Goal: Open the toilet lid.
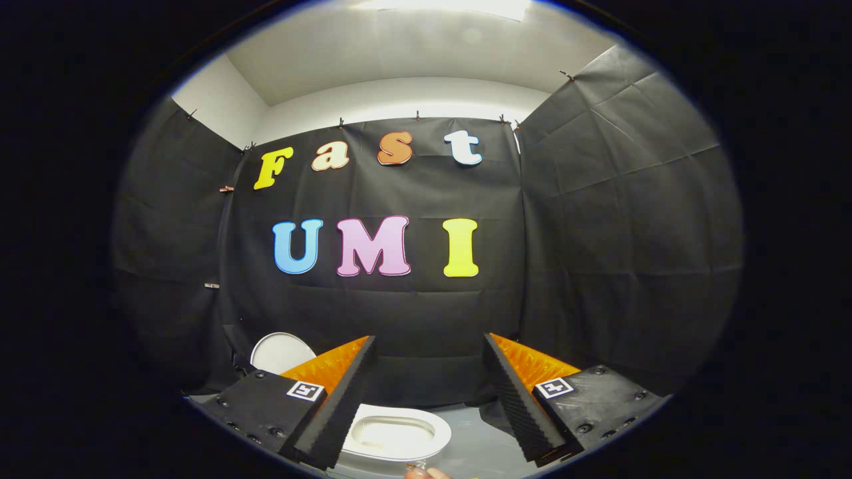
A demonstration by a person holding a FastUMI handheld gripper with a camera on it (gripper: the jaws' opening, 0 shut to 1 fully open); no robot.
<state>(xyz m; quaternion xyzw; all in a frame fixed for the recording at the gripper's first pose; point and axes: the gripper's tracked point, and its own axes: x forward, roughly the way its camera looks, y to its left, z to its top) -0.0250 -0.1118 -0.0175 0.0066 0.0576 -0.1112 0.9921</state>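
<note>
A white toilet stands low between my fingers, its seat ring (pixel 398 434) showing the open bowl. The white oval lid (pixel 279 351) stands raised beyond the left finger, against the black cloth, and that finger hides its lower part. My gripper (pixel 429 339) is open, with nothing between its fingers. It is held above and apart from the toilet. The left finger (pixel 336 399) crosses in front of the seat's left side. The right finger (pixel 516 392) sits to the right of the bowl.
Black cloth walls close in behind and on both sides, right behind the toilet. Grey floor (pixel 482 447) shows to the right of the bowl. A person's fingertip (pixel 426 474) peeks in just below the seat.
</note>
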